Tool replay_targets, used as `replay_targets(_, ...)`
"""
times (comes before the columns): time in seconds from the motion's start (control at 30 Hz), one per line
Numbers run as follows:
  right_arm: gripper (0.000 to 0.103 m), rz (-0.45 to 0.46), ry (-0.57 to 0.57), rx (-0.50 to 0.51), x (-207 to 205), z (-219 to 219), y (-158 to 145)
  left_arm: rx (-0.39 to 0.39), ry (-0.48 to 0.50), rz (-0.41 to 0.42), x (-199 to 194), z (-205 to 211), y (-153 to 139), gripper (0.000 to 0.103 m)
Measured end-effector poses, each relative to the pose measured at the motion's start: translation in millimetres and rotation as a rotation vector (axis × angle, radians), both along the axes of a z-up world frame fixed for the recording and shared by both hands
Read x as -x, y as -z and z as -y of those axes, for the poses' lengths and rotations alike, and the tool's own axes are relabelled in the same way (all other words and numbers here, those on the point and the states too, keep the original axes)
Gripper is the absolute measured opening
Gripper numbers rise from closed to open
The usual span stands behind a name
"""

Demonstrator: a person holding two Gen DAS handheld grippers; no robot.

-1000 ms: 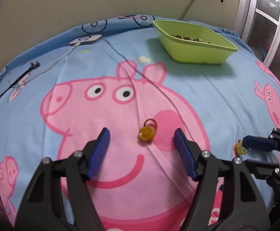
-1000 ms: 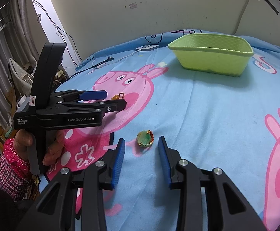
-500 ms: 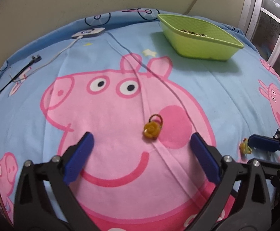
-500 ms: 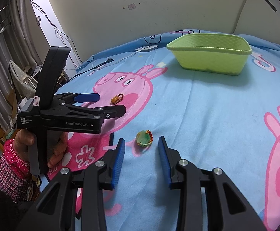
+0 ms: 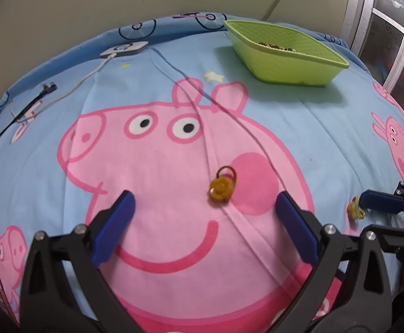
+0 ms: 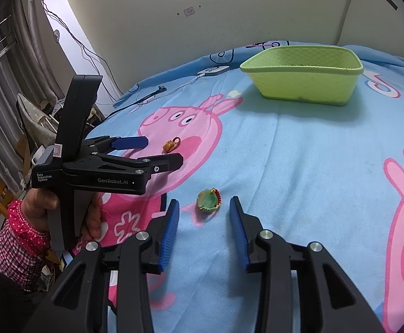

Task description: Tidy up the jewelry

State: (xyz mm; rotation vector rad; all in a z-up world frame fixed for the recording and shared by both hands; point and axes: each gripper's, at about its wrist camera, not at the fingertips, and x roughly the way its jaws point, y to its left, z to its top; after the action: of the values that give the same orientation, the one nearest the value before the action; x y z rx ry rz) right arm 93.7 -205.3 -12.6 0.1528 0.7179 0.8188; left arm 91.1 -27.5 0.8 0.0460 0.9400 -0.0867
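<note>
Jaws spread wide on both handheld tools and gripping nothing: the left gripper (image 5: 203,216) hovers over a cartoon-pig bedsheet (image 5: 157,149) with its blue pads either side of, and short of, an orange rose-shaped ring (image 5: 221,188) lying on the pig's cheek; the right gripper (image 6: 204,223), less widely parted, is lined up on a green and yellow beaded ring (image 6: 209,199) resting on the blue cloth just ahead of its fingertips; at the far right of the bed a lime-green plastic basket (image 5: 285,63) holds a dark heap of small pieces, well apart from both rings.

The likely trouble is the soft sheet; pads closing low could pinch a fold of fabric along with a ring, or nudge the small piece sideways so it slips out; the rose ring sits right on a crease, which may tip it as the jaws shut.

In the left wrist view the rose ring's flower faces up and toward the camera, its band standing behind toward the basket, so its long axis runs away from the gripper; the beaded ring looks nearly round, lying tilted, with no clear long axis.
</note>
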Motion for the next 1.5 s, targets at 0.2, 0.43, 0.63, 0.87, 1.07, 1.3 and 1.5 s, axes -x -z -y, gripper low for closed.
replay_targets(0.2, 0.020, -0.002, -0.001, -0.003, 0.0, 0.3, 0.1, -0.004, -0.010, -0.009, -1.0, 1.5, -0.7, 0.098)
replay_targets(0.43, 0.020, 0.003, -0.002, -0.003, -0.8, 0.2, 0.2, -0.018, 0.043, 0.007, -0.4, 3.4, -6.4, 0.073)
replay_targets(0.63, 0.020, 0.003, -0.001, 0.001, -0.8, -0.3, 0.5, 0.001, 0.110, 0.006, 2.7, 6.8, -10.6, 0.034)
replay_targets(0.87, 0.005, 0.025, -0.017, 0.025, 4.4, -5.1, -2.1, 0.071, 0.103, 0.006, 1.8, 0.2, -15.0, 0.015)
replay_targets(1.07, 0.000, -0.012, -0.028, 0.008, -1.4, -2.1, -2.6, 0.139, 0.127, 0.037, 5.7, 2.0, -31.7, 0.015)
replay_targets(1.3, 0.000, -0.009, 0.059, -0.093, -36.9, 36.4, -34.2, 0.159, 0.189, 0.076, -21.4, 21.8, -60.5, 0.015)
replay_targets(1.5, 0.000, 0.023, 0.116, -0.160, -76.7, 64.5, -67.1, 0.172, 0.222, 0.110, -65.3, 42.9, -83.4, 0.015)
